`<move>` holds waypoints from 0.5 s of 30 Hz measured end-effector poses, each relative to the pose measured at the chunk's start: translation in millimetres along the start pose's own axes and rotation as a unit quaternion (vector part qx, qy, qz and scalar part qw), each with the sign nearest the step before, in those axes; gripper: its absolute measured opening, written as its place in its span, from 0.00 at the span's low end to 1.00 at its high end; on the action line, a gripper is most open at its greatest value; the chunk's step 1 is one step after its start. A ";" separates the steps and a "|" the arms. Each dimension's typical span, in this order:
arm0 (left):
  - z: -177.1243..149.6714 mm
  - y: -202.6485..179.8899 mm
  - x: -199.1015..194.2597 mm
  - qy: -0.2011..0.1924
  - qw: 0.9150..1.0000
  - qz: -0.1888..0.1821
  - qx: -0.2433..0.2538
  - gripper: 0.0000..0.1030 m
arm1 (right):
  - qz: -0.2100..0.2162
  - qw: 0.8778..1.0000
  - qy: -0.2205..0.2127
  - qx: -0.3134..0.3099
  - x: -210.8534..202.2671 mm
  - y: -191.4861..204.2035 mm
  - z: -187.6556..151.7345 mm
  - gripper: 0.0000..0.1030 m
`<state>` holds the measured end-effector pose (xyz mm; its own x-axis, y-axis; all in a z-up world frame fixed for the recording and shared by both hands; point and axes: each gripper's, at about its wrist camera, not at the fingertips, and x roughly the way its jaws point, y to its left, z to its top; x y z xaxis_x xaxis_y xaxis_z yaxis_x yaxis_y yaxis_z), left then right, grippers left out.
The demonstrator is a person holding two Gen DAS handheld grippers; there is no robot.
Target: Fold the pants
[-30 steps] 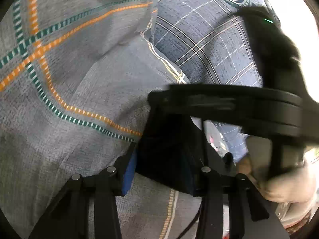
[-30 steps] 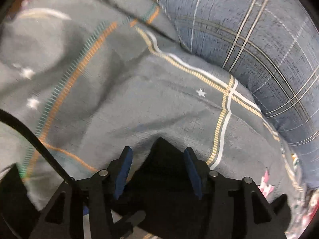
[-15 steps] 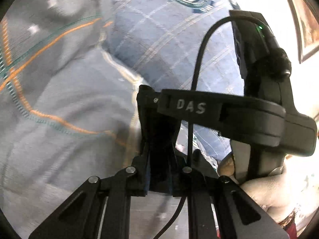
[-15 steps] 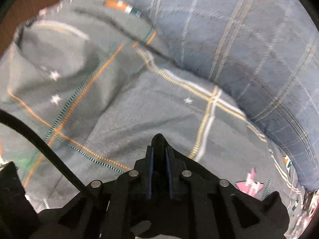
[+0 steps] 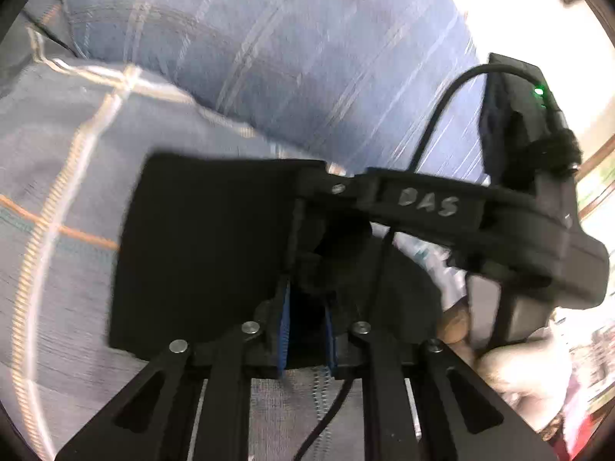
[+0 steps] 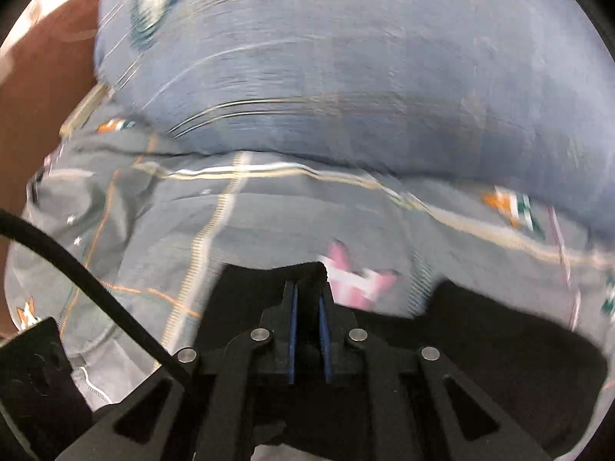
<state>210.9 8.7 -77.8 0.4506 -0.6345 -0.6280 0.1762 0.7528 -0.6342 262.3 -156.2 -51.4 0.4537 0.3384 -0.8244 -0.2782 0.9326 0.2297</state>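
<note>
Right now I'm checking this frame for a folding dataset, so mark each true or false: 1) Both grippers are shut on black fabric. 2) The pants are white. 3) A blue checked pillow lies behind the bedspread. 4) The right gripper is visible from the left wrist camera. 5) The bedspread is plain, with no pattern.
1) True: the left gripper and right gripper each pinch the black pants.
2) False: they are black.
3) True: the pillow sits beyond the bedspread.
4) True: it shows on the right side of that view, held by a hand.
5) False: it is grey with orange, white and green stripes.
</note>
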 end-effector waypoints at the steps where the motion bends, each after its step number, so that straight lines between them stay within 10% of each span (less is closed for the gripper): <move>1: -5.9 -2.7 9.4 0.013 1.000 0.014 0.006 0.14 | 0.005 1.000 0.000 0.015 2.8 -14.8 -6.5 0.11; 11: -37.2 -7.6 -65.1 0.030 0.998 0.010 0.049 0.36 | -0.032 0.992 -0.097 0.080 -49.6 -89.1 -44.4 0.46; 15: -12.3 20.4 -66.7 -0.007 0.998 0.059 0.013 0.40 | 0.100 0.984 -0.115 0.093 -69.2 -74.9 -41.2 0.46</move>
<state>173.7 64.3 -54.5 0.4814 -0.5388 -0.6913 0.1435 0.8266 -0.5442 216.9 -254.6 -32.9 0.5911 0.5165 -0.6195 -0.2303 0.8442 0.4841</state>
